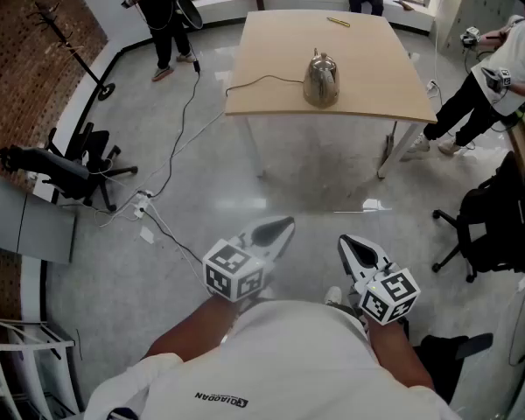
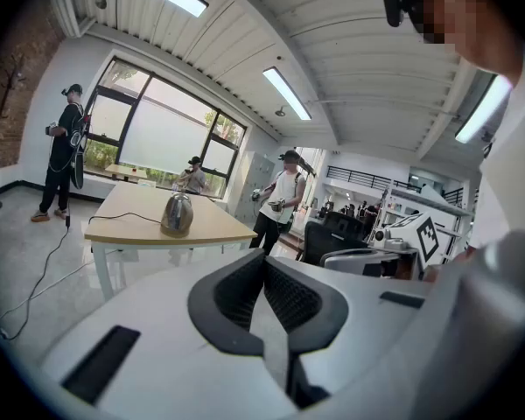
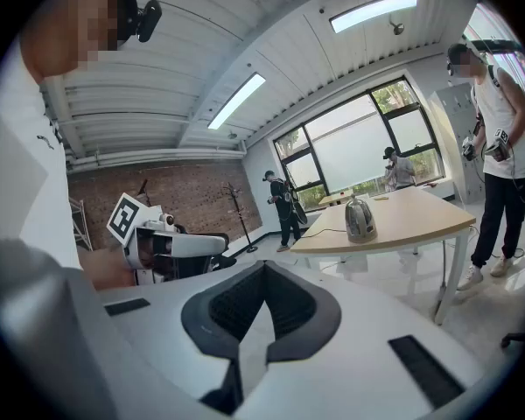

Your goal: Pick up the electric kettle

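Electric kettle (image 1: 321, 81), 12 o'clock on the table (image 1: 376, 77), well beyond your closed, empty left gripper (image 1: 287, 224) and right gripper (image 1: 345, 241): rigid, slick steel, possibly water-heavy; take its top handle (image 1: 317, 57).

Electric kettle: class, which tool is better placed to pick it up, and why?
Probably right, marginally: left tool and right tool are both shut, far from the kettle; its cord trails leftward.
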### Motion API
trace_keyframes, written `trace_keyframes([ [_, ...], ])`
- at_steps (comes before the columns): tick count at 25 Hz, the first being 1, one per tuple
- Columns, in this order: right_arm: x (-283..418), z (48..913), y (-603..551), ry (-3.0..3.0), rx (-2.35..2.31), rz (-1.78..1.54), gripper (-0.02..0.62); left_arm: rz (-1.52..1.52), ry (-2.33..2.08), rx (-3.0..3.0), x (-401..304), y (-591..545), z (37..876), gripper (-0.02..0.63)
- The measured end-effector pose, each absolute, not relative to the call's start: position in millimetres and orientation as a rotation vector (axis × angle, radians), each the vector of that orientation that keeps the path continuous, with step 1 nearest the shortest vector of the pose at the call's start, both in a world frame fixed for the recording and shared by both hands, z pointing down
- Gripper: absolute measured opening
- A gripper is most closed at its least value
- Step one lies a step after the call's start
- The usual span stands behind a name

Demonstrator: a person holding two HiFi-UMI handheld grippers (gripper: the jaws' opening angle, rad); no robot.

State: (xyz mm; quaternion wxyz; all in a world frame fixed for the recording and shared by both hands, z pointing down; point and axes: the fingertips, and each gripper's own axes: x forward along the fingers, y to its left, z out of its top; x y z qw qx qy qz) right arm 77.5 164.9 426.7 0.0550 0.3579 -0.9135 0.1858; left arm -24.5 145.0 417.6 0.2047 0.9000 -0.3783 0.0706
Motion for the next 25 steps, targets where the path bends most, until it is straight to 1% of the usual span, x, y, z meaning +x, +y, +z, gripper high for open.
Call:
trace_keyframes([
  [15, 75.9, 423.6, 171.2, -2.785, 1.112, 0.574, 0.021, 0.218, -1.045, 2.542, -23.7, 150.0, 417.5, -0.005],
  [19, 67.3, 419.4, 172.5, -2.829, 1.072, 0.659, 0.021, 0.206, -1.036, 2.544, -25.8, 149.9, 417.1, -0.005],
  [25, 50.8, 422.1, 173.3, -2.804, 1.054, 0.652, 0.021, 0.186, -1.021, 2.545, -37.1, 152.2, 419.1, -0.005],
])
